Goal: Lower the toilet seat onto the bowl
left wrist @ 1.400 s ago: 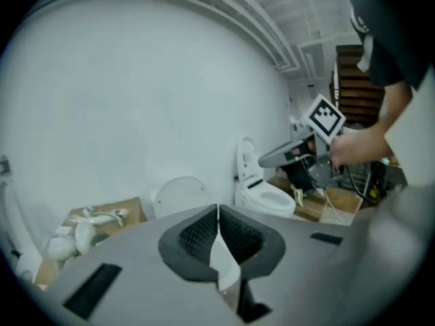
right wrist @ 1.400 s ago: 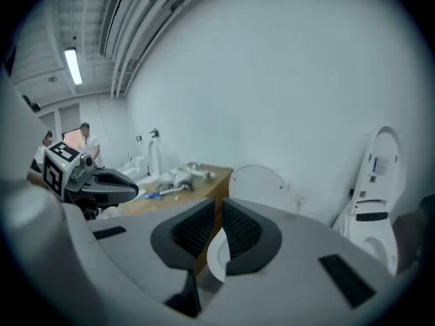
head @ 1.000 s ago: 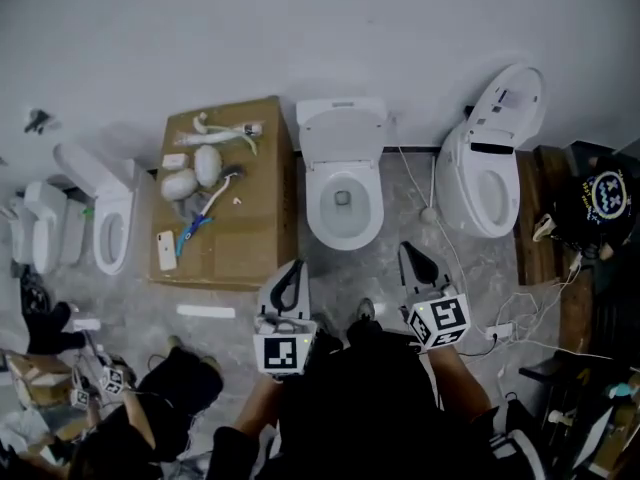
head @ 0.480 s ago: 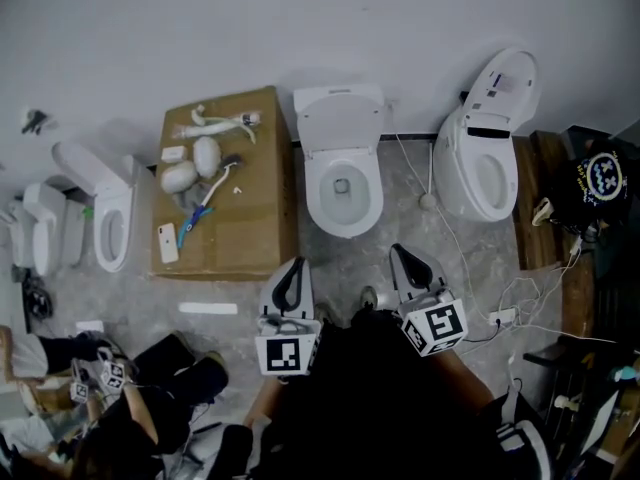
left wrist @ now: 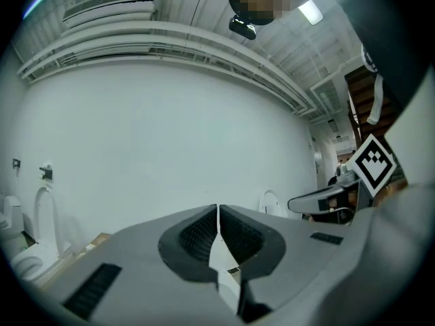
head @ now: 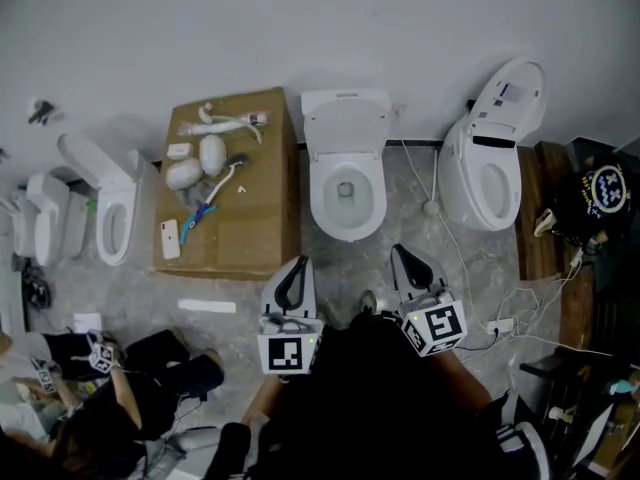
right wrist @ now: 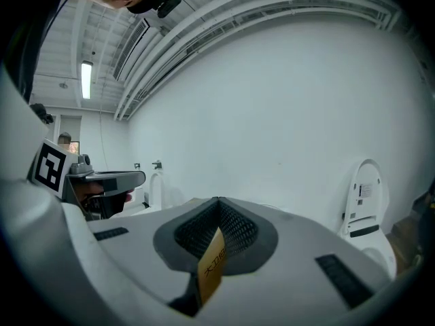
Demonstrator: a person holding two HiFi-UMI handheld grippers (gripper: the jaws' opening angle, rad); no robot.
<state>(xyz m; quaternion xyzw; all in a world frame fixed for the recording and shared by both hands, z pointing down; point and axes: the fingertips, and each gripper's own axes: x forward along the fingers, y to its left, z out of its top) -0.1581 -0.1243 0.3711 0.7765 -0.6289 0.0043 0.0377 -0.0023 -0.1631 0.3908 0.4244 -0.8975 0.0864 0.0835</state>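
A white wall (head: 320,28) is running across the far side, and a marbled floor (head: 400,233) is spreading out below it. A cardboard box (head: 250,238) is sitting on the floor just left of the middle toilet, carrying white fittings (head: 200,160). Another toilet (head: 470,183) is standing to the right with its lid tipped up, and two more (head: 112,218) are lining the left side. A seated person (head: 130,408) is showing at the lower left.

The middle toilet's bowl (head: 322,208) is lying open. The toilet seat (head: 346,128) is standing raised at the back of it, against the wall.

The left tool (head: 296,266) and the right tool (head: 404,255) are hovering side by side over the floor in front of the bowl, well apart from the seat. Both are pointing toward the wall. Each is showing its jaws pressed together. A tan printed strip (right wrist: 212,267) is sitting in the seam behind the right tool's tips.
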